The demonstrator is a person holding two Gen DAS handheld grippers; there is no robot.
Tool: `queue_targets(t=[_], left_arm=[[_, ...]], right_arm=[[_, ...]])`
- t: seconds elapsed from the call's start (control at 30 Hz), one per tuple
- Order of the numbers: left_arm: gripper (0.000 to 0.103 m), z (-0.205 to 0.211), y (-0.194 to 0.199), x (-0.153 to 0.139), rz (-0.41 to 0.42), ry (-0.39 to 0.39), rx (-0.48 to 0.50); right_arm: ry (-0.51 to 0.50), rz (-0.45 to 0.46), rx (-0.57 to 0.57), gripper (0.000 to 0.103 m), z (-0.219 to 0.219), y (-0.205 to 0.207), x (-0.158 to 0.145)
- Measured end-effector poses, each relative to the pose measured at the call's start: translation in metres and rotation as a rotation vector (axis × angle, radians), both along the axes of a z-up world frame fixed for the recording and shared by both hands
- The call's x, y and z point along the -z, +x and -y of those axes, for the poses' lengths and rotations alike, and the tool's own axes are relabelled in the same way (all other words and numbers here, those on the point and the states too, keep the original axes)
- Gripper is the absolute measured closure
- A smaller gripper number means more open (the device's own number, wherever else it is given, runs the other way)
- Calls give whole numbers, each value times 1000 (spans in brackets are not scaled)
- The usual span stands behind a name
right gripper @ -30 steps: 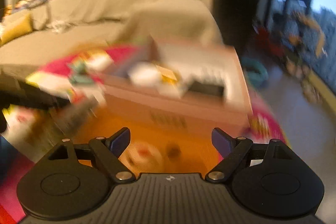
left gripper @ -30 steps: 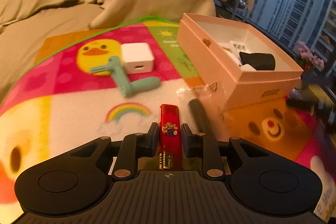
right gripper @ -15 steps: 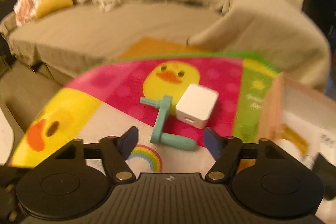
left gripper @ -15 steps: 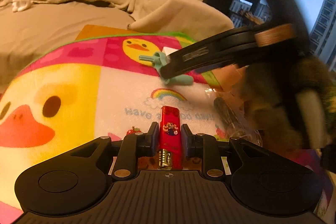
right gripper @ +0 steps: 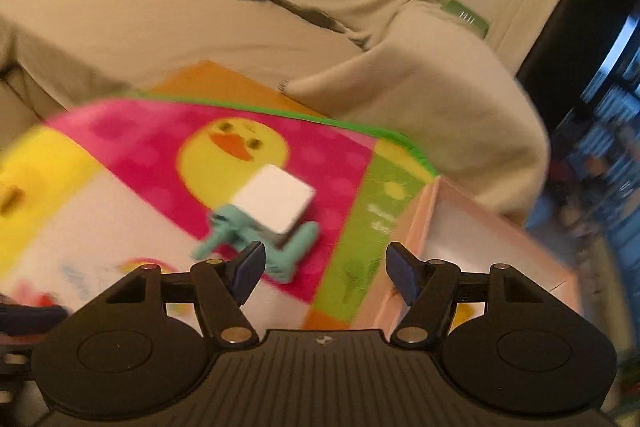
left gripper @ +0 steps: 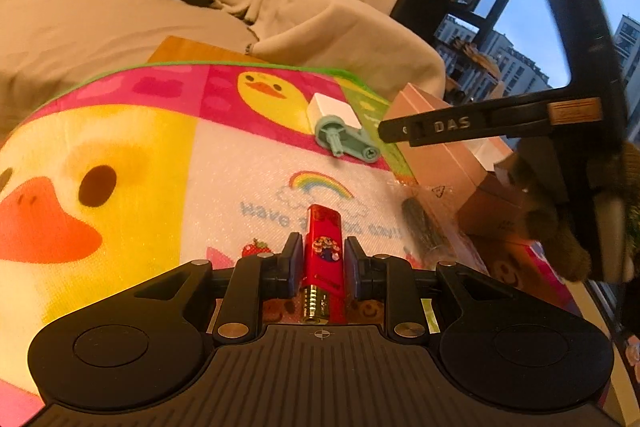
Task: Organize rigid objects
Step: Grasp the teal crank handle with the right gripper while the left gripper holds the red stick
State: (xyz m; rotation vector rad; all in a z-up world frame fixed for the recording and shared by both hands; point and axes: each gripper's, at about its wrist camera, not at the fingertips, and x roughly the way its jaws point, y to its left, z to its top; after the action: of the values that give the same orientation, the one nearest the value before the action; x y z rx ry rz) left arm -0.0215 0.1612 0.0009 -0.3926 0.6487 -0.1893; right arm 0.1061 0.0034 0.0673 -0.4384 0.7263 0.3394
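Red and glossy, the slim plastic lighter (left gripper: 323, 251) sits clamped between your left gripper (left gripper: 322, 259) pads, above the cartoon duck play mat (left gripper: 120, 147). Your right gripper (right gripper: 323, 267) hangs with jaws apart and empty, the white cube charger (right gripper: 276, 203) and teal plastic crank handle (right gripper: 248, 239) just ahead of its fingertips. Centre the jaws over the charger before closing, square to its flat sides. The pink cardboard box (right gripper: 416, 223) lies to its right; the contents are too blurred to tell.
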Motion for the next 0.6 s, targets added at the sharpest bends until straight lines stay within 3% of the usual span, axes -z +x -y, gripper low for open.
queue_targets(t=[0.17,0.23,0.37,0.5,0.57,0.6], left_arm=[[77,4,2,-2,-10,7,18],[77,6,1,-2,-8,19,33],[77,6,1,-1,-9,14,36],[77,6,0,-1,-12,11,47],[77,10,-2,-2,-10,39,58],[77,12,-3,-3,-8,56,61]], right_arm=[[173,-187,22,32,4,9,8],[207,-214,64,30,1,18,14],[203,-156,134,18,-15,32,23],[140,-94,137,17,-31,46,33],[112,-84,125,19,-35,46,38],[106,-100,113,31,-35,45,39]])
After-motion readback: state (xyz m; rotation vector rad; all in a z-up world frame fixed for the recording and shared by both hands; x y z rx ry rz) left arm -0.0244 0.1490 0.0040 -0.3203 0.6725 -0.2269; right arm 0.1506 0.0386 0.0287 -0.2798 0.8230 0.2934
